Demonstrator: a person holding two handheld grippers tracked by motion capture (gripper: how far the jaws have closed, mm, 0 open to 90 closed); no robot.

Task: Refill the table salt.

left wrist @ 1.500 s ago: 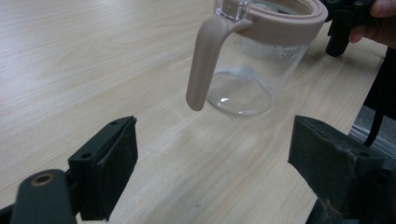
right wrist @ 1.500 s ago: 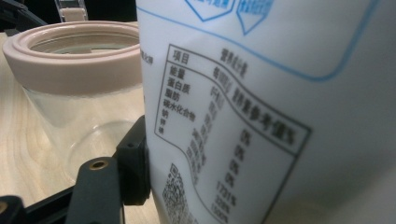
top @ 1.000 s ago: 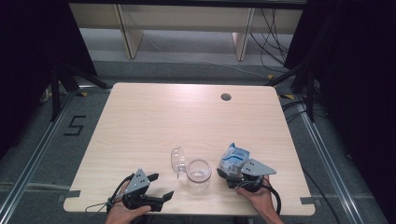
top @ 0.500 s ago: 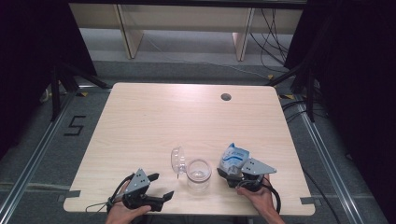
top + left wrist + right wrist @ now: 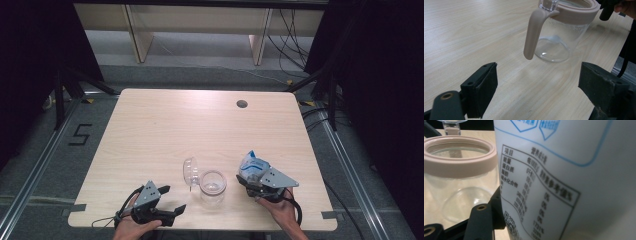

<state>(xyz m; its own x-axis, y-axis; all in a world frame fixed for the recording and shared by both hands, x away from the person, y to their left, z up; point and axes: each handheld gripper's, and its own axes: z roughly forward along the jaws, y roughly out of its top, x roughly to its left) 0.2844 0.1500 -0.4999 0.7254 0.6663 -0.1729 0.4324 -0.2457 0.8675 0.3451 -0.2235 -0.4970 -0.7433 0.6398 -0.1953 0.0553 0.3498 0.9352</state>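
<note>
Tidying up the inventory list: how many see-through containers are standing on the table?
1: a clear jar with a beige rim near the front edge, between the two hands. Its clear lid is swung open at its left. The white pouch beside it is not see-through.

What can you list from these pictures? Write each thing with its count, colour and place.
Table: one, light wood, centre of the floor, a dark round hole near its far edge.
Glass jar: one, clear with a beige rim and beige handle, near edge of the table, lid open.
Lid: one, clear, tipped up at the jar's left.
Pouch: one, white with blue print, right of the jar, in the right claw.
Shelves: pale wood, beyond the table.
Left claw: black, open, left of the jar.
Right claw: black, shut on the pouch.
</note>
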